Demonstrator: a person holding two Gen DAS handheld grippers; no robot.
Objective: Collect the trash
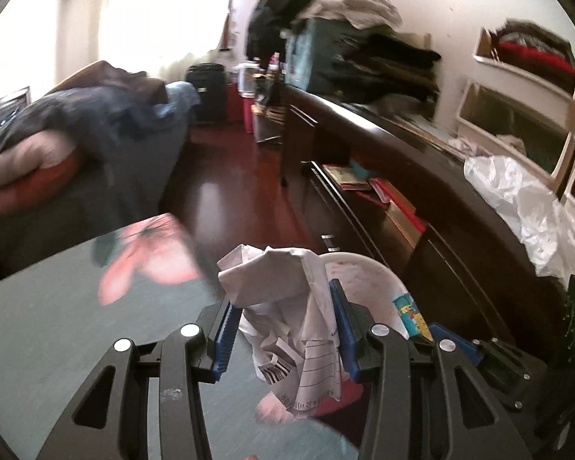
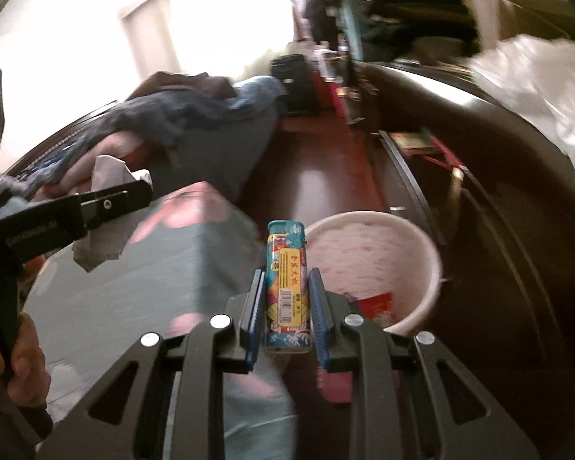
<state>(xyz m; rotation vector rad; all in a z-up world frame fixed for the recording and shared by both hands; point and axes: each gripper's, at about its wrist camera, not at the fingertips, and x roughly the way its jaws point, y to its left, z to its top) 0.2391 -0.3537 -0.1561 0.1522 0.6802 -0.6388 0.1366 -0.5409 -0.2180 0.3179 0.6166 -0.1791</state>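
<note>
Left wrist view: the left gripper [image 1: 283,329] is clamped on a wad of crumpled paper [image 1: 283,306], the blue pads [image 1: 223,335] pressing it from both sides. Most of the wad stands up above the fingertips, with a printed flap hanging below them. Just beyond and to the right of the fingertips sits a pink waste bin [image 1: 368,280], partly hidden by the paper. A grey bedcover [image 1: 57,326] lies under and to the left of the tool.

Right wrist view: the right gripper [image 2: 285,306] grasps a small cigarette lighter [image 2: 287,287] upright between its pads, its top clear of the fingertips. The pink waste bin [image 2: 433,264] stands directly ahead and slightly right, mouth open, with a red scrap lying inside. The left gripper [image 2: 134,191] appears at far left with the paper.

Assessment: both items are picked up; the step in hand is carriage to the bin. Next move calls for bringing each tool over the open mouth, then opening the jaws, paper and lighter in turn, clear of the rim
</note>
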